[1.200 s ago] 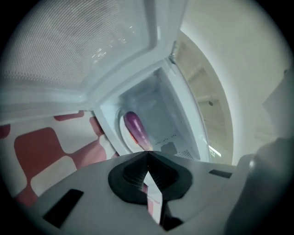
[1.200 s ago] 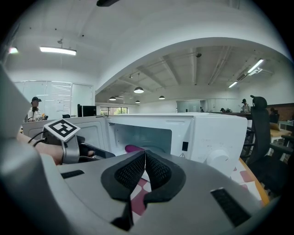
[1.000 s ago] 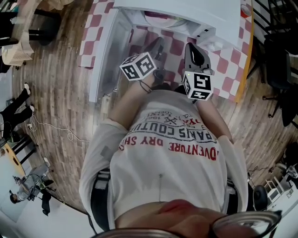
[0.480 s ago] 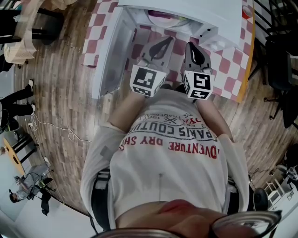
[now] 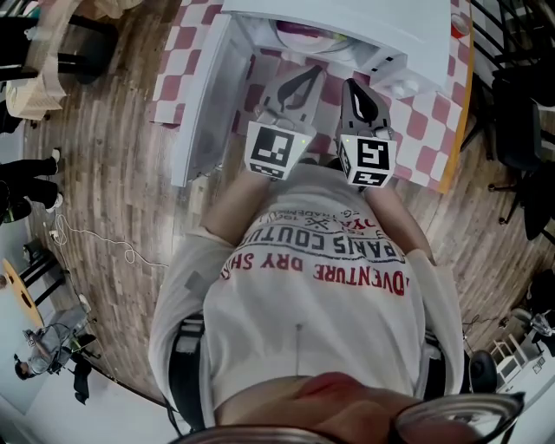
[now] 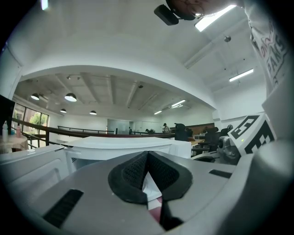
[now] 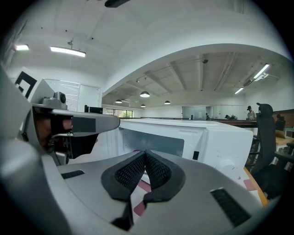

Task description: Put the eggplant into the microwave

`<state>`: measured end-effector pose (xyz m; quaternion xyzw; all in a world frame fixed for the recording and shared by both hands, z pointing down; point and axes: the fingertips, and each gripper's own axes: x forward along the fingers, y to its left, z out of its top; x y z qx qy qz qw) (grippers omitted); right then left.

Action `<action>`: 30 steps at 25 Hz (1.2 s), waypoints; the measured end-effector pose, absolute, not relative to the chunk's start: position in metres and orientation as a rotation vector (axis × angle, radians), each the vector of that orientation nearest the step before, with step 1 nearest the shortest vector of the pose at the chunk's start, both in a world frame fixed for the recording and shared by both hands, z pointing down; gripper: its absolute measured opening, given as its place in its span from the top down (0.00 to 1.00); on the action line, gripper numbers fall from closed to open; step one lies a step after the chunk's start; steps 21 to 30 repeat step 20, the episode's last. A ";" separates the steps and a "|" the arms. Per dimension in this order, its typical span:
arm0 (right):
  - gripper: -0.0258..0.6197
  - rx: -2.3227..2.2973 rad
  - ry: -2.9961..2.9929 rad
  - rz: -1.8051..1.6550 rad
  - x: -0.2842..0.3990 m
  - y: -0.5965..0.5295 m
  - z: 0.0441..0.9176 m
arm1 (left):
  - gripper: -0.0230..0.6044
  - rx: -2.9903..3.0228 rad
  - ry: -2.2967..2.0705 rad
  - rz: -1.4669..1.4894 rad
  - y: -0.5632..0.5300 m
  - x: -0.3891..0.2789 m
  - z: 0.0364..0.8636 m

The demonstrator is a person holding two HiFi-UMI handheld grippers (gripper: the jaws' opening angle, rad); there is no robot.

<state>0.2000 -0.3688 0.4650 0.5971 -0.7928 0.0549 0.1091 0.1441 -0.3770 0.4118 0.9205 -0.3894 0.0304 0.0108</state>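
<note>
Head view has the left gripper [image 5: 303, 80] lifted from where it hung a second ago and rolled upright, so its marker cube [image 5: 277, 149] now faces squarely up instead of sitting tilted. It lies parallel to the right gripper [image 5: 354, 88], just beside it, and both point at the open front of the microwave [image 5: 347, 17]. The right gripper has hardly shifted in that time. In each gripper view the dark ribbed pads meet at the tips with nothing caught between them, so both sets of jaws are closed and empty. Only the pink-and-white checked surface [image 5: 425, 113] shows through the small gap lower down. At the top of the head view a purple shape with a greenish end sits inside the white cavity. I take it to be the eggplant [image 5: 299, 30], already in the microwave and well apart from either gripper, though little of it shows. The door [image 5: 201, 95] stands swung out to the left, fully open. With the eggplant inside and the left gripper drawn up level with nothing in it, the placing itself looks done. The hands seem to be settling into a neutral pose in front of the oven. If anything remains it would be shutting the door, which the task sentence does not ask for.
</note>
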 end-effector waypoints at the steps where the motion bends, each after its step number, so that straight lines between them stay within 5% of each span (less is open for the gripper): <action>1: 0.92 1.749 -2.333 0.163 0.199 -0.368 0.466 | 0.92 2.868 -1.212 0.095 -0.377 0.144 0.413; 30: 0.92 1.677 -2.322 0.199 0.193 -0.366 0.479 | 0.92 2.736 -1.162 0.129 -0.375 0.134 0.444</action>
